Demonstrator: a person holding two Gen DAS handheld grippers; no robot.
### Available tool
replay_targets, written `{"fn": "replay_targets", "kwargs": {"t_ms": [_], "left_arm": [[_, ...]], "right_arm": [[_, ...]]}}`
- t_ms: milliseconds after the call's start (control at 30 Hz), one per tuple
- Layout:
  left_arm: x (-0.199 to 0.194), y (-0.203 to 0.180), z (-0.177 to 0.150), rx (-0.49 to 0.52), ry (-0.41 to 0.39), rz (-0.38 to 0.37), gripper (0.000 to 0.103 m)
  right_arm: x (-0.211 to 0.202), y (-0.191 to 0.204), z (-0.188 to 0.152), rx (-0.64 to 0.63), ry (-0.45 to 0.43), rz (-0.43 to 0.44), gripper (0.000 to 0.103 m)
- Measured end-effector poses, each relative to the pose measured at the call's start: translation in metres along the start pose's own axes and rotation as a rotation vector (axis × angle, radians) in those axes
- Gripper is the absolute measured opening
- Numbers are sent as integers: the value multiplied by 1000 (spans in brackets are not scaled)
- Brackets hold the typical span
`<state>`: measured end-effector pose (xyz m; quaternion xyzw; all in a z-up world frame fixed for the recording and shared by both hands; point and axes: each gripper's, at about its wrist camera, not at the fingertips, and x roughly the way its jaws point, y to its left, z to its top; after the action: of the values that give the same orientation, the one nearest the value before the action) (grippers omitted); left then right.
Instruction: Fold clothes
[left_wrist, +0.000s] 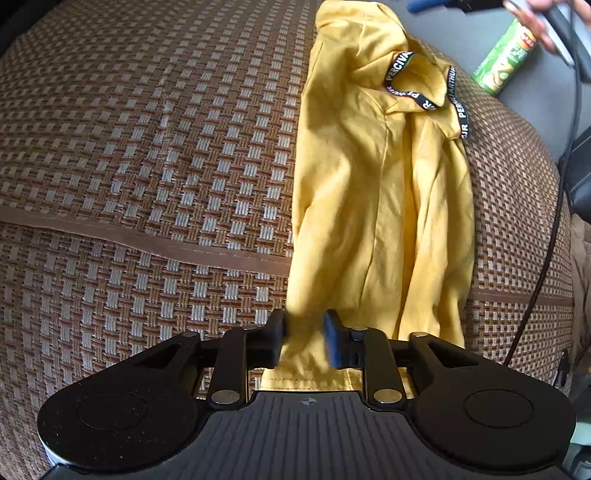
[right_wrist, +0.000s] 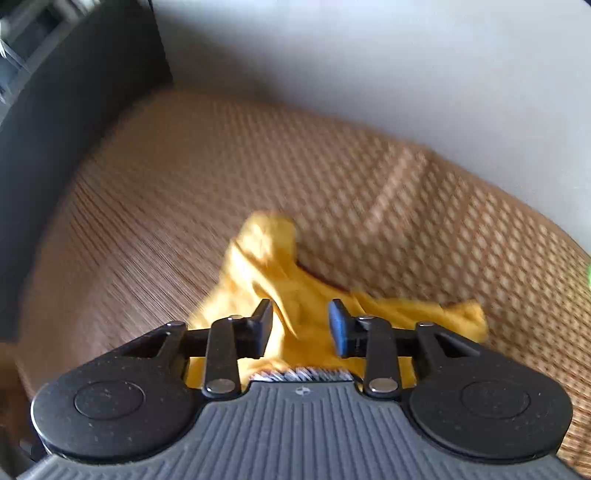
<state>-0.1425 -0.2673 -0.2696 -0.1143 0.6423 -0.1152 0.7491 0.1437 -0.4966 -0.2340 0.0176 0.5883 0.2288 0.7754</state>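
My left claw (left_wrist: 304, 338) stands apart over the yellow shirt (left_wrist: 380, 192), which runs ahead across the woven mat (left_wrist: 147, 155); a green can (left_wrist: 504, 61) and black cable (left_wrist: 543, 236) lie ahead-right. Open mat extends left. My right claw (right_wrist: 301, 326) stands apart above bunched shirt fabric, a dark panel (right_wrist: 74, 110) ahead-left.

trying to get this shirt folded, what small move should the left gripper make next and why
Probably close the left gripper on the hem. Its jaws stand apart with the yellow shirt between them, and the shirt lies bunched lengthwise on the woven mat. The right gripper is open over cloth too.
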Motion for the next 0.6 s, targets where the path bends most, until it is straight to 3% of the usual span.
{"fn": "replay_targets", "kwargs": {"t_ms": [100, 233, 367, 500, 533, 567, 600], "left_arm": [[0, -2, 1, 5, 1, -12, 50], [3, -7, -2, 34, -1, -3, 50], [5, -6, -3, 29, -2, -11, 50], [8, -4, -2, 22, 4, -19, 45], [7, -4, -2, 31, 6, -11, 40], [7, -2, -2, 30, 7, -11, 38], [7, 0, -1, 30, 8, -11, 34]], "right_arm": [[12, 8, 20, -1, -17, -12, 46], [44, 14, 37, 33, -15, -31, 46], [66, 20, 46, 33, 29, -65, 46], [82, 21, 49, 14, 100, -43, 52], [84, 21, 50, 5, 108, -32, 27], [86, 21, 52, 4, 102, -20, 9], [87, 20, 55, 7, 81, -25, 9]]}}
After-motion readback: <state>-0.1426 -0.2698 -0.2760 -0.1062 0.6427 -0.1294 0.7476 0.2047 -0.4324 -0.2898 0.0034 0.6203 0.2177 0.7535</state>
